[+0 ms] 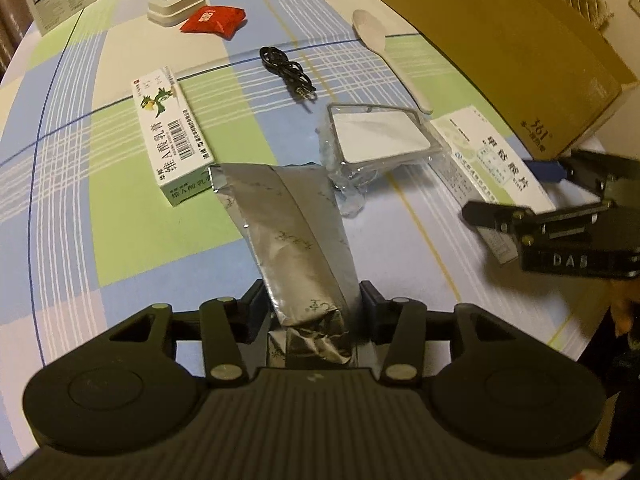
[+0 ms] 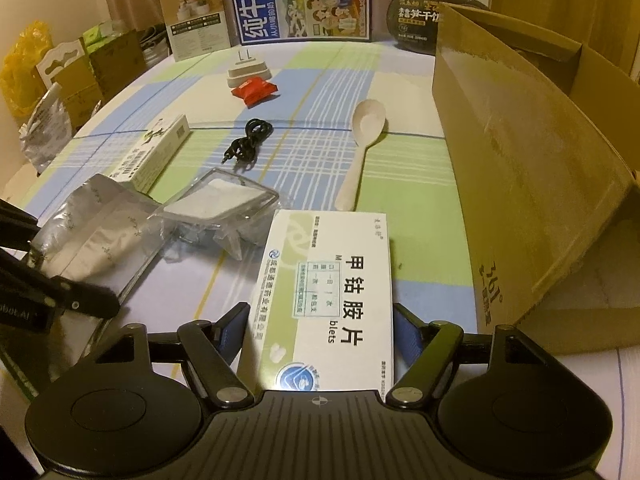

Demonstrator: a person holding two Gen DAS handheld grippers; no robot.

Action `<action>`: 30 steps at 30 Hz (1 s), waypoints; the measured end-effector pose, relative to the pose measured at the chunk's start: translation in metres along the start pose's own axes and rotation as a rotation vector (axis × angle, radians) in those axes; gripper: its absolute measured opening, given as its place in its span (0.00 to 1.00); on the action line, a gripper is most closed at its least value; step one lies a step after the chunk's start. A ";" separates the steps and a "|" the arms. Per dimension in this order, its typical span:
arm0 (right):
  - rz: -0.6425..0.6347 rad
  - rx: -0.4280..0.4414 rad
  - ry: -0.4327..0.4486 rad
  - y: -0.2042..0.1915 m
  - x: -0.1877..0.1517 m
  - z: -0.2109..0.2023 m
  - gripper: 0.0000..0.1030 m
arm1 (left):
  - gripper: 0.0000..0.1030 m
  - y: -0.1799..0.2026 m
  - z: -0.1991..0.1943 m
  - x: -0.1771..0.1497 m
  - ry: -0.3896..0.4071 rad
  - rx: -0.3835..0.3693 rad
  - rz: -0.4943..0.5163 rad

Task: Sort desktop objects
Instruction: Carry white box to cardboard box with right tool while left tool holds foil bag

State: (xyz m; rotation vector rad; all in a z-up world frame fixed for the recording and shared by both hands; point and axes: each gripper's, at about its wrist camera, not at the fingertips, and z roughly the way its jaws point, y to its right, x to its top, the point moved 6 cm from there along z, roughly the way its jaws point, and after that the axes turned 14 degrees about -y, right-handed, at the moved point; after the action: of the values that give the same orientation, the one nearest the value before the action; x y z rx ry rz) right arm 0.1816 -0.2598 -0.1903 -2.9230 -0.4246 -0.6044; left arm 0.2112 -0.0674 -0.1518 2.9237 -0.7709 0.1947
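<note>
A silver foil pouch [image 1: 288, 216] sticks out forward between the blue pads of my left gripper [image 1: 308, 304], which is shut on its crumpled near end. The pouch [image 2: 92, 232] also shows at the left of the right wrist view, with the left gripper [image 2: 48, 260] on it. My right gripper [image 2: 320, 320] is shut on a white tablet box [image 2: 332, 280], its pads against the box's long sides. In the left wrist view that gripper [image 1: 516, 192] straddles the tablet box [image 1: 480, 152] at the right, near the table's edge.
On the checked tablecloth [image 1: 100, 240] lie a clear plastic case [image 2: 224, 200], a green-white ointment box [image 1: 172, 136], a black cable [image 2: 248, 144], a pale spoon [image 2: 360, 148], a red packet [image 2: 256, 90] and a white plug [image 2: 248, 68]. An open cardboard box [image 2: 520, 180] stands right.
</note>
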 end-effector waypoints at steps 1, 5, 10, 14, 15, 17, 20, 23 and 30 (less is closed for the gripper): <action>-0.008 -0.007 0.000 -0.001 0.000 0.001 0.69 | 0.42 0.001 0.000 0.000 -0.001 0.010 0.008; -0.017 -0.024 0.002 -0.002 0.000 0.001 0.68 | 0.38 0.005 0.000 -0.001 0.007 0.040 0.037; -0.006 -0.030 0.029 -0.001 -0.004 -0.007 0.66 | 0.35 0.003 -0.003 -0.004 0.029 0.033 0.021; -0.004 -0.035 0.058 -0.001 -0.007 -0.017 0.66 | 0.33 0.003 -0.006 -0.006 0.035 0.028 0.013; -0.001 -0.035 0.063 0.000 -0.007 -0.018 0.66 | 0.33 0.002 -0.007 -0.006 0.037 0.026 0.011; 0.002 -0.034 0.069 0.000 -0.007 -0.020 0.66 | 0.33 0.002 -0.009 -0.008 0.044 0.024 0.003; 0.001 -0.034 0.085 -0.002 -0.007 -0.024 0.66 | 0.33 -0.005 -0.016 -0.011 0.063 0.017 -0.025; -0.007 -0.028 0.085 -0.005 -0.011 -0.026 0.66 | 0.33 -0.009 -0.022 -0.014 0.081 0.011 -0.057; 0.000 -0.009 0.088 -0.010 -0.018 -0.038 0.66 | 0.33 0.000 -0.038 -0.014 0.114 0.006 -0.071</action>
State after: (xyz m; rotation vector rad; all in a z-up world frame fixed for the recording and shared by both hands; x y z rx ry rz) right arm 0.1490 -0.2616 -0.1624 -2.8916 -0.4126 -0.7338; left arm 0.1949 -0.0555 -0.1168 2.9102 -0.6497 0.3540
